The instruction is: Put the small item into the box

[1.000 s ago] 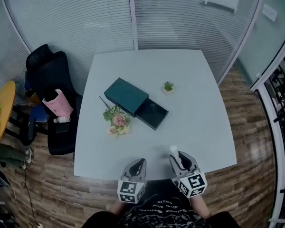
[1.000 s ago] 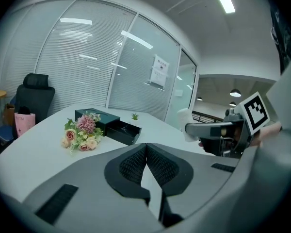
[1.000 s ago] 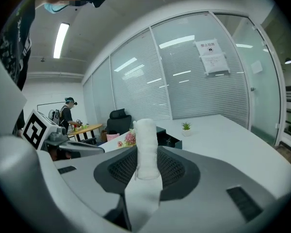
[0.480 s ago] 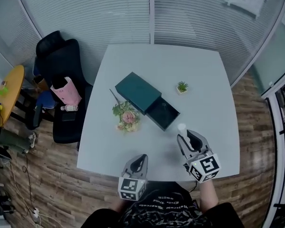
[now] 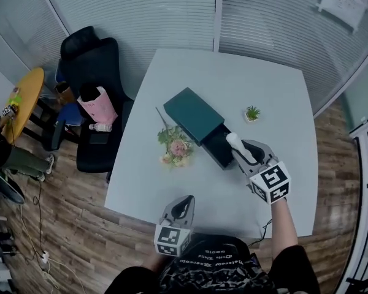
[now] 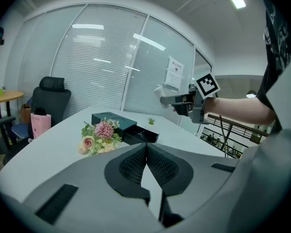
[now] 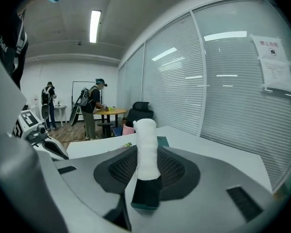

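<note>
The right hand-held gripper (image 5: 238, 153) pinches a small white item (image 5: 232, 141) above the open drawer (image 5: 214, 150) of the dark box (image 5: 192, 108); the left hand-held gripper (image 5: 185, 201) is closed, empty.

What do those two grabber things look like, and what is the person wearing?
The left gripper and the right gripper are both pale grey shells with dark ribbed pads inside the jaws. Each carries a white cube printed with black square markers. The person wears a dark top with pale lettering.

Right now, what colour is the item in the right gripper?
The small item is white with a dark base; right gripper view shows it best.
</note>
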`<act>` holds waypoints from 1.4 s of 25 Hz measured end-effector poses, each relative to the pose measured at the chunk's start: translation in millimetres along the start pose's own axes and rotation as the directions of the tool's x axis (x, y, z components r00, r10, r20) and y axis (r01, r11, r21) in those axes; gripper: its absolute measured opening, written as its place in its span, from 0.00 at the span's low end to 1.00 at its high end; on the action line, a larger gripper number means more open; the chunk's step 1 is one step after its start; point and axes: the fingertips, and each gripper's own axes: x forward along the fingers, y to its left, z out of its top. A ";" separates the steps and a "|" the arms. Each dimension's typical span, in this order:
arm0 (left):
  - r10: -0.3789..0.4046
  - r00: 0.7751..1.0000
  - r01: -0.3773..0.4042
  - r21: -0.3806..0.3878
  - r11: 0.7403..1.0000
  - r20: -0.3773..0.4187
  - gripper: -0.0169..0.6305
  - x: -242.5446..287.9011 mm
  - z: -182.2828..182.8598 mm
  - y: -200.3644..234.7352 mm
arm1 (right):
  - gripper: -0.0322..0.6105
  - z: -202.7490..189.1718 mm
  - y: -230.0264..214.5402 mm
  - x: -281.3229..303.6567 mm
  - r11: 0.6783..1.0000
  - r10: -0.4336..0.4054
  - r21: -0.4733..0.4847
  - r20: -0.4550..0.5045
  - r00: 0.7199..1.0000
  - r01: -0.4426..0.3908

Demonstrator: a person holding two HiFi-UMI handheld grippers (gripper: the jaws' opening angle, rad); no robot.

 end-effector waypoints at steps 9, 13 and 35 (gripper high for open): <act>0.036 0.999 -0.038 -0.046 0.998 -0.034 0.05 0.8 -5.4 13.8 | 0.26 -39.8 -25.8 66.2 0.985 0.075 -0.133 -0.227 0.971 -0.108; 0.048 0.997 -0.051 -0.048 0.998 -0.057 0.05 5.7 -10.6 12.8 | 0.26 -69.1 -36.2 87.7 0.969 0.076 -0.198 -0.337 0.938 -0.149; 0.154 0.973 -0.167 -0.064 0.984 -0.175 0.05 16.1 -41.9 30.1 | 0.27 -161.0 -47.1 166.3 0.798 0.016 -0.467 -0.616 0.788 -0.381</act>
